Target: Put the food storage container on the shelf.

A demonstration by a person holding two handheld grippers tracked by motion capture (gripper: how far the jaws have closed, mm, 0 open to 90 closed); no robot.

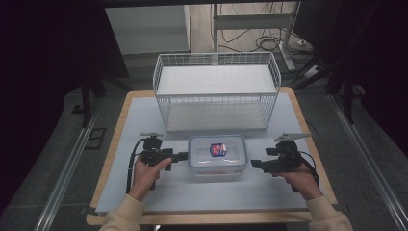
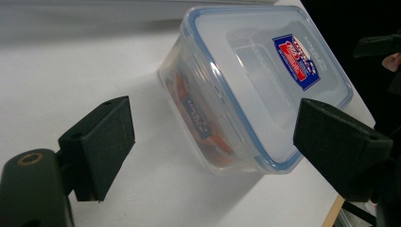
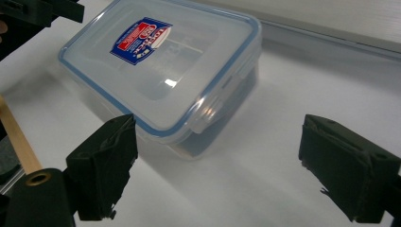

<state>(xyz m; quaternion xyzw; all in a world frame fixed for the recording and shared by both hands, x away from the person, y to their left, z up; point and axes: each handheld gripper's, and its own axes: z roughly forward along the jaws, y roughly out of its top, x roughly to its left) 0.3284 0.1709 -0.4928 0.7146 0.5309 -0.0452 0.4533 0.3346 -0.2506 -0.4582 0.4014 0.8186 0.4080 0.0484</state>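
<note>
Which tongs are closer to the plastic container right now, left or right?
Left. The left tongs sit right at the plastic container, at its left end, jaws open. The right tongs are open too, a small gap off its right end.

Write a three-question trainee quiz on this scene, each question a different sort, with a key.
1. True or false: the lid is on the box.
2. The wire basket stands: A) behind the box, B) in front of the box, C) on the box.
3. Fill in: the left gripper and right gripper both have jaws that are ____.

Key: 1 true; 2 A; 3 open.
</note>
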